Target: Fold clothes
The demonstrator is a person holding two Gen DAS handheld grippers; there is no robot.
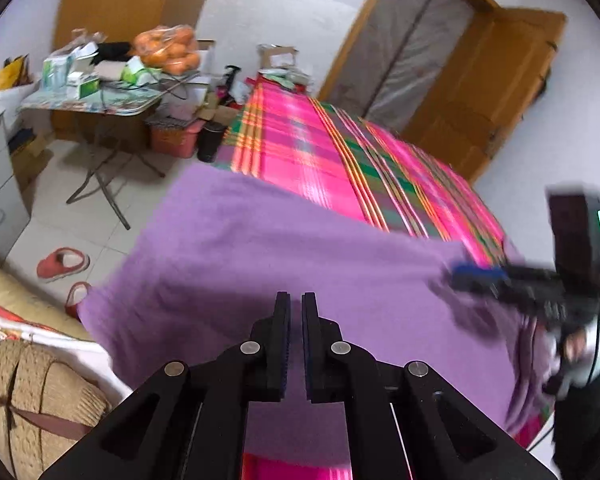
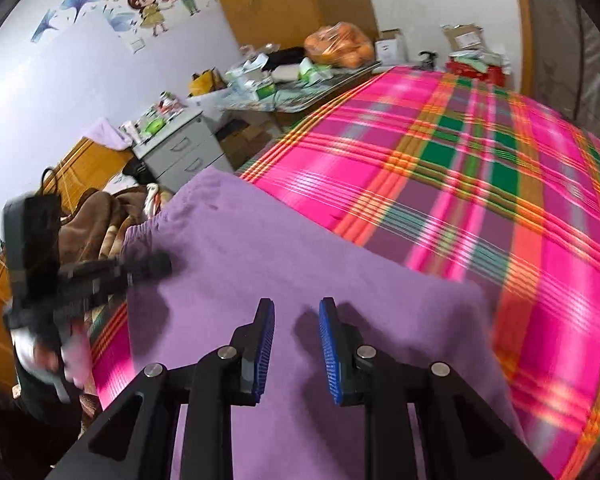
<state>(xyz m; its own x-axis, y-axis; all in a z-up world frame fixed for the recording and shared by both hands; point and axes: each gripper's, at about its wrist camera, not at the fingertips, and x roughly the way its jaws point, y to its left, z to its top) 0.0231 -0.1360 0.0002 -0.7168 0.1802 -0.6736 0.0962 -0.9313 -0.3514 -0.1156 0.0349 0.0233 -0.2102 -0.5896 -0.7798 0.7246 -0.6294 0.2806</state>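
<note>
Left gripper [image 1: 296, 300] lower centre, jaws nearly together, nothing pinched; right gripper [image 2: 296, 308] parted over purple garment [image 2: 284, 264]. Spread across frame bottom on plaid bedspread [image 2: 460, 168], far edge running diagonally. Loads of bare plaid upper right. Red slippers [image 1: 62, 263] far left.

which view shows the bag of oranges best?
Left wrist view. The bag of oranges sits larger there, on the cluttered folding table beyond the purple garment, with single fruits distinguishable through the plastic. The right wrist view shows the same bag smaller and farther off, beyond the plaid bedsheet.
</note>
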